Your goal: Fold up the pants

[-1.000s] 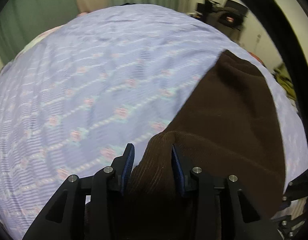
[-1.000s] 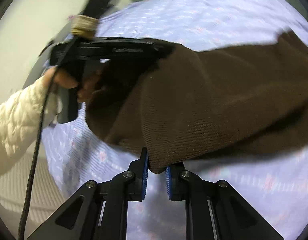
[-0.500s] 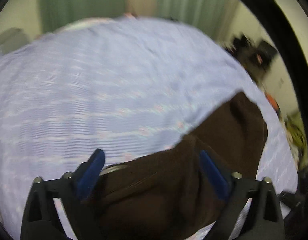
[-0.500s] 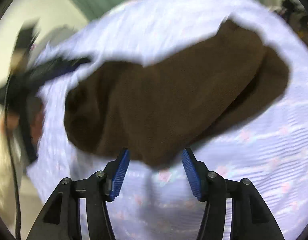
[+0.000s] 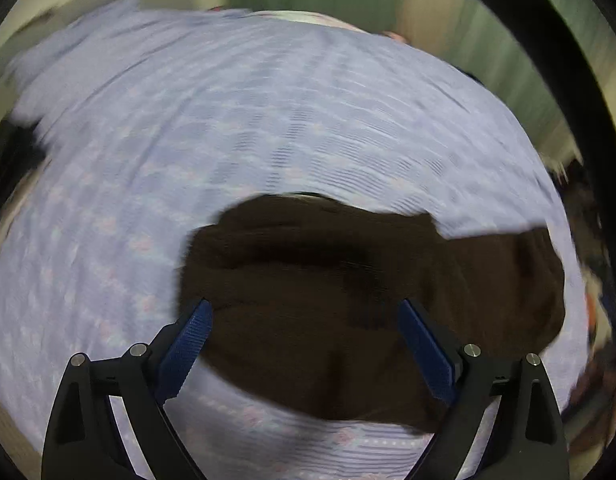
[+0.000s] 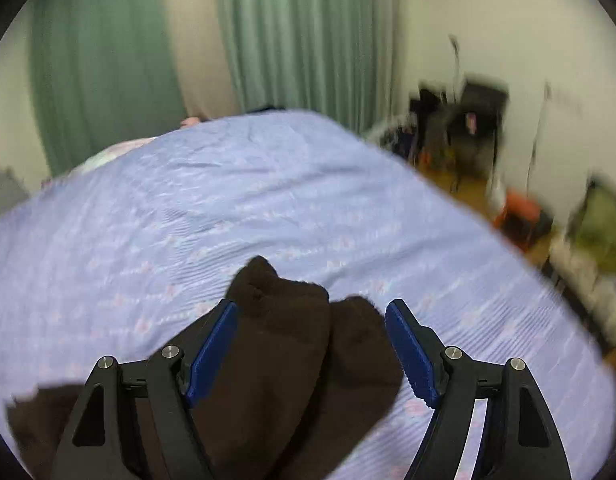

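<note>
Between spread hand-held gripper (image 5: 304, 308) fingers, brown pants (image 5: 347, 300), bedspread (image 5: 268, 120)

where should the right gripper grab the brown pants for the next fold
Probably the far raised corner of the brown pants, coming in low from the near side with the open right gripper. That edge stands up off the purple bedspread, so a finger could slip under it. The left gripper is open too.
</note>
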A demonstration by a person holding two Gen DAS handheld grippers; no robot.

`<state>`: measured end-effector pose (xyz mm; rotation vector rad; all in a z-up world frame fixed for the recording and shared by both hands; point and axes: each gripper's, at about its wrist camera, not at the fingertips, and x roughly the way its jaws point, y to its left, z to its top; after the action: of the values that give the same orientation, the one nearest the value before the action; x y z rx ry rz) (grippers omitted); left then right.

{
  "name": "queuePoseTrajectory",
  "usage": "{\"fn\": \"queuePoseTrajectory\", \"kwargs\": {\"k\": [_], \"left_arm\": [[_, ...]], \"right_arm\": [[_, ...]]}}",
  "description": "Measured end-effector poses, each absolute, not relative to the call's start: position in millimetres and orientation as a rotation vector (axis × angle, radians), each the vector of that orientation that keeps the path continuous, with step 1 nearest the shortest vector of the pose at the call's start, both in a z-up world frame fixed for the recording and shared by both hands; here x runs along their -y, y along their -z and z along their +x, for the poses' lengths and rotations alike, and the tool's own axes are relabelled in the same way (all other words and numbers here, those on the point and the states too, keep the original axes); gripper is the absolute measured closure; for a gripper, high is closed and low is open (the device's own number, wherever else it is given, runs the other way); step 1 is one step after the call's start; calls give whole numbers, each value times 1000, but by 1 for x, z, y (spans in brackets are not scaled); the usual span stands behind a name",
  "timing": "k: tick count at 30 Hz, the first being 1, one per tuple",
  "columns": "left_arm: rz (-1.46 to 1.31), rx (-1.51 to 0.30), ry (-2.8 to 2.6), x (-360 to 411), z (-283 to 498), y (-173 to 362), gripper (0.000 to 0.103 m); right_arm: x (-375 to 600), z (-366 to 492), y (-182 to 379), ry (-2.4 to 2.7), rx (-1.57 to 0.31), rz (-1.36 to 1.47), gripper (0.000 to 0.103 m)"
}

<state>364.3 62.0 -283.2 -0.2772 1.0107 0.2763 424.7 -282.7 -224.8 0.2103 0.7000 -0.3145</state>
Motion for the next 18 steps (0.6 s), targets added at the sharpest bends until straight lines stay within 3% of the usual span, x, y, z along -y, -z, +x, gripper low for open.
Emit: {"fn": "queuePoseTrajectory", "kwargs": {"k": [7,9,10,11,18], "left_arm": [[-131,-1017,-133,-13,385,291,8],[-141,-1032,-117,-15,386,295,8],[-147,-1045,-101,-14,386,297,8],[-147,-1050,-88,-12,386,296,8],[-127,-1069,-103,-5,376,294,8]], "right_arm": [[315,469,292,188,-872,346,28],[308,480,306,179,-918,322,53],[306,484,310,170,-940,315,80],[305,485,312,169,-955,291,89],[339,424,266,398,-810,216,91]]}}
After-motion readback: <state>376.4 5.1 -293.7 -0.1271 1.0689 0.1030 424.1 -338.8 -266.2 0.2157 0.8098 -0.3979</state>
